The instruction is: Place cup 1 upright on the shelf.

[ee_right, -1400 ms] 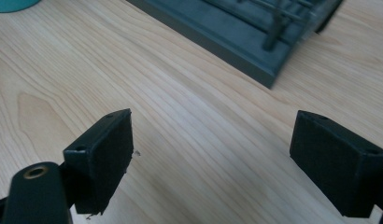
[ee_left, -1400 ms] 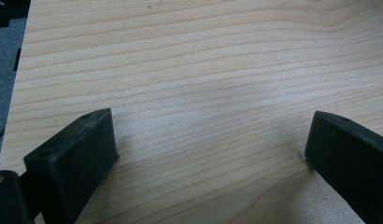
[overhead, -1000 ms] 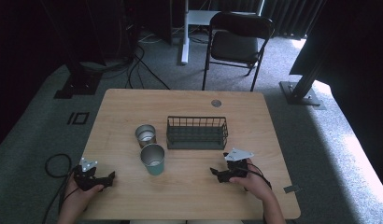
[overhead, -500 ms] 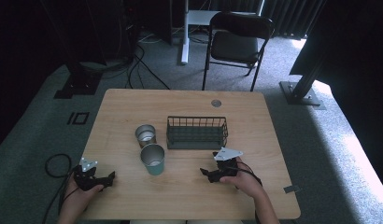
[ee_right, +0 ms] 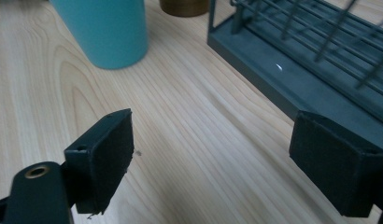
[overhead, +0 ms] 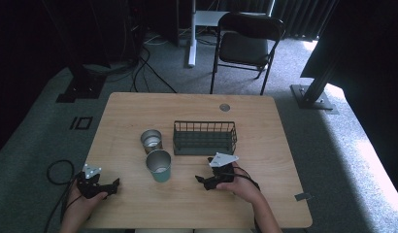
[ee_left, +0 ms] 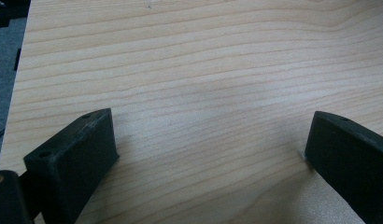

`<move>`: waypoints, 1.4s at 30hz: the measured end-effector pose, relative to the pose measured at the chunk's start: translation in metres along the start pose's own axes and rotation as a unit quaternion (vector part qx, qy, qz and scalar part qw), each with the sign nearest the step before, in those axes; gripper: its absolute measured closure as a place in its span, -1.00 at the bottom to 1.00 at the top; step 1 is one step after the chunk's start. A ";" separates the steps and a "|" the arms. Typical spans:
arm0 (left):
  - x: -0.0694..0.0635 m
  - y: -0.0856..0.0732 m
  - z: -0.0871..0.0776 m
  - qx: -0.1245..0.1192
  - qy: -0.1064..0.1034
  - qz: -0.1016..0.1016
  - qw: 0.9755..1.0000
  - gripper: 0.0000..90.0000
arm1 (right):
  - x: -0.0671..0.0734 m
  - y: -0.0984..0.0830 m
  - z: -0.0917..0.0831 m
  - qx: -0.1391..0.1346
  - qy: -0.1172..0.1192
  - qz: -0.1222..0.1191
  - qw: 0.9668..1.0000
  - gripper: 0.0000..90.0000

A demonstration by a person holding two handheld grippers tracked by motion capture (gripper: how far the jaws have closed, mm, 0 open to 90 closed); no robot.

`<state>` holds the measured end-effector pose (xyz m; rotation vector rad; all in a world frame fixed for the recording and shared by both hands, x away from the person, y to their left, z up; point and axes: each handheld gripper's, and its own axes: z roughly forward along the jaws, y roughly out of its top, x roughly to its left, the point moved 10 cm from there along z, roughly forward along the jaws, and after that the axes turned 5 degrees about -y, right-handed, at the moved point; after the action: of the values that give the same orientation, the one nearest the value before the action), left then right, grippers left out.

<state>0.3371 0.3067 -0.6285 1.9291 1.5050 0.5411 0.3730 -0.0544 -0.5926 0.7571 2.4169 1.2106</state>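
Observation:
A teal cup (overhead: 158,165) (ee_right: 105,30) stands mid-table, with a second, metal cup (overhead: 151,141) (ee_right: 185,6) just behind it. To their right is a dark wire basket (overhead: 205,138) (ee_right: 311,60). My right gripper (overhead: 203,180) (ee_right: 213,158) rests low over the wood in front of the basket, open, pointing left toward the teal cup, nothing between its jaws. At the table's front left corner my left gripper (overhead: 113,184) (ee_left: 208,154) is open over bare wood.
The wooden table (overhead: 265,194) has a round cable hole (overhead: 224,107) near its far edge. A black folding chair (overhead: 248,46) stands beyond the table. Cables (overhead: 54,170) lie on the floor at the left.
My right gripper has slid left along the table's front, from in front of the basket's right end toward the teal cup. The left gripper has stayed put.

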 end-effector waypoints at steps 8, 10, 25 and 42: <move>0.000 0.000 0.000 0.000 0.000 0.000 1.000 -0.94 | 0.016 0.011 0.011 -0.006 0.024 -0.010 1.000 -0.70; 0.000 0.000 0.000 0.000 0.000 0.000 1.000 -0.94 | 0.019 0.013 0.013 -0.006 0.028 -0.012 1.000 -0.70; 0.000 0.000 0.000 0.000 0.000 0.000 1.000 -0.94 | 0.042 0.039 0.029 -0.025 0.055 -0.033 0.998 -0.70; 0.000 0.000 0.000 0.000 0.000 0.000 1.000 -0.94 | 0.068 0.063 0.050 -0.042 0.085 -0.045 0.995 -0.70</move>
<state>0.3371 0.3067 -0.6285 1.9292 1.5047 0.5413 0.3630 0.0486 -0.5747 0.5352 2.4866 1.3803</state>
